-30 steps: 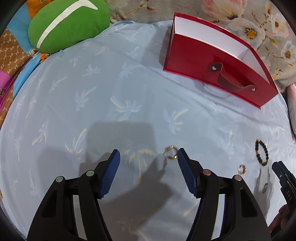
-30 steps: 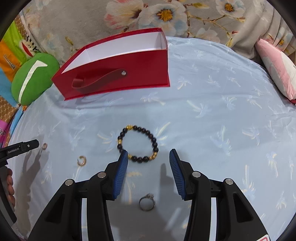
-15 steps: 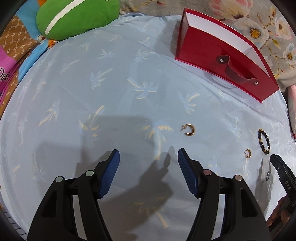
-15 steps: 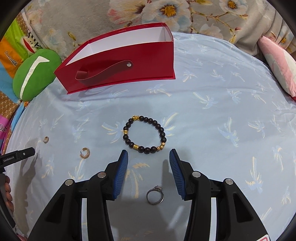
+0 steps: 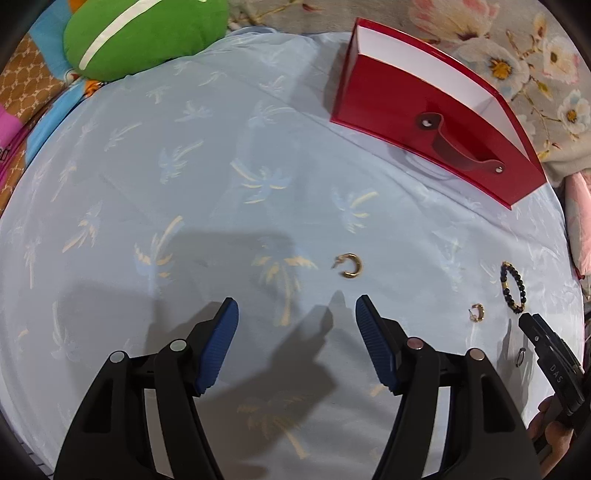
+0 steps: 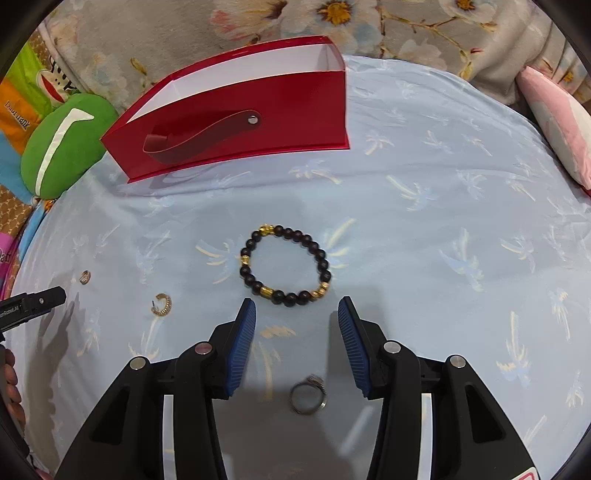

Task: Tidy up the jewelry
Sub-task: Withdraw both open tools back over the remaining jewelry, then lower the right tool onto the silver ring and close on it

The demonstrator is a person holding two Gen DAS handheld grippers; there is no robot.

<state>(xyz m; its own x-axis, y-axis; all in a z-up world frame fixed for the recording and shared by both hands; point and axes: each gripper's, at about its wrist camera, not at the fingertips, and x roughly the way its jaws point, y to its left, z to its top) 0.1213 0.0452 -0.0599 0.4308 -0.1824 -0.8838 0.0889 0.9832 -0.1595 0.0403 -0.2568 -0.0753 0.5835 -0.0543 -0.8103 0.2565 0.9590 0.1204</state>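
Palm-print sheet (image 6: 443,155), floral blanket (image 6: 258,29) behind

The red box (image 6: 236,122) hides its own interior; the pink pillow (image 6: 557,122) is edge-cropped.

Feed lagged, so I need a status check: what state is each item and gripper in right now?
left gripper: open, empty
right gripper: open, empty
red box: upright, top open
beaded bracelet: flat on cloth
silver ring: lying between right fingers, ungripped
gold hoop earrings: loose, apart
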